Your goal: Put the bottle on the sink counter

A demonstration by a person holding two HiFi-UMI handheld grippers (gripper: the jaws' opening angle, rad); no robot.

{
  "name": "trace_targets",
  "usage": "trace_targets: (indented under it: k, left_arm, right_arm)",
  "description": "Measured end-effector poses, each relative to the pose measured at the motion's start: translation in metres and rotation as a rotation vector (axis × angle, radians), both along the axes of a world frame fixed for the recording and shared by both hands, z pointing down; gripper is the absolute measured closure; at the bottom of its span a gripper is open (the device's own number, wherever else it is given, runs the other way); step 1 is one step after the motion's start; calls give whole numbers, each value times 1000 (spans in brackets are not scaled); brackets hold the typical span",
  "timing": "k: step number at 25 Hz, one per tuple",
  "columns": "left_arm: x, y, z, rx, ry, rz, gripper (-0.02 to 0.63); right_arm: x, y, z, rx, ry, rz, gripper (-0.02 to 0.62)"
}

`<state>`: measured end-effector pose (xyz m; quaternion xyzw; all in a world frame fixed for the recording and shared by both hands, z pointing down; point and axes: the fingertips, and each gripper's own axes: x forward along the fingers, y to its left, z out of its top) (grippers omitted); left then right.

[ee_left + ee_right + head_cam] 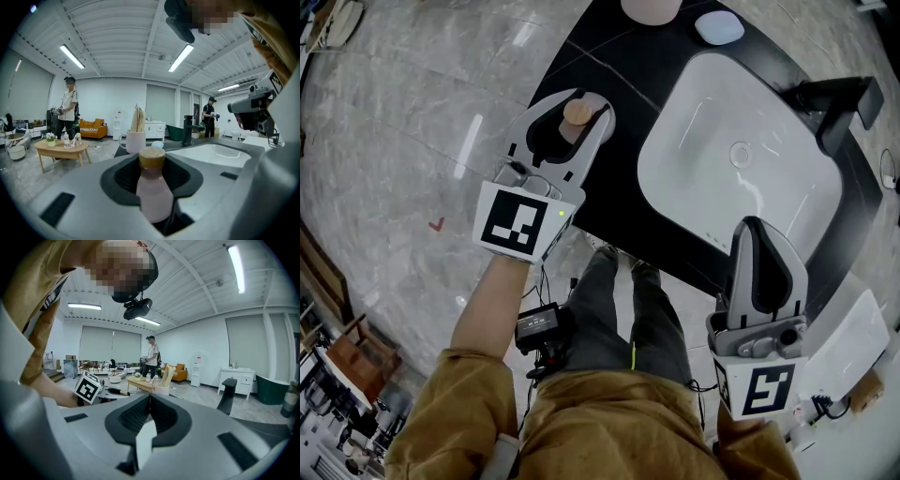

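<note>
Left tool state: left tool [581,105] pinching the bottle [153,197] round its body; pink body and tan cap rise upright between the jaws
Right tool state: right tool [758,228] pressed together on nothing; hangs at lower right of the head view, over the near rim of the basin [703,178]
Bottle location: upper centre-left of the head view, over the dark tabletop [609,178] and close to its left edge; well apart from the basin
Contact with tabletop: not readable, because the jaws cover the bottle's base; it may rest on the surface or hang just above it
Hazard 1, fall over the edge: cause is release this near the left edge; any tilt toward frame left would likely send the bottle to the floor
Hazard 2, topple on release: cause is opening the jaws before the base sits flat; the bottle looks tall and narrow, so a short drop could tip it
Hazard 3, drag on withdrawal: cause is one jaw catching the body as the left tool backs away; the glossy tabletop probably offers little grip
Hazard 4, knock-on contact: the mug [134,142] stands further back; pushing the bottle too far forward could strike it
</note>
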<state>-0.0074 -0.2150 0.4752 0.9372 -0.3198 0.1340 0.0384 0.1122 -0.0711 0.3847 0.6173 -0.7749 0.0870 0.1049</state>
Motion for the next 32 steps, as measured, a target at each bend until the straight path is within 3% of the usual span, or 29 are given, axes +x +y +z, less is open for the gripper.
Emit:
trace_targets:
  k: [32]
  left_arm:
    - [5, -3, -1, 56, 17, 31, 474]
  right_arm:
    - [-1, 0, 7, -4, -18, 9, 591]
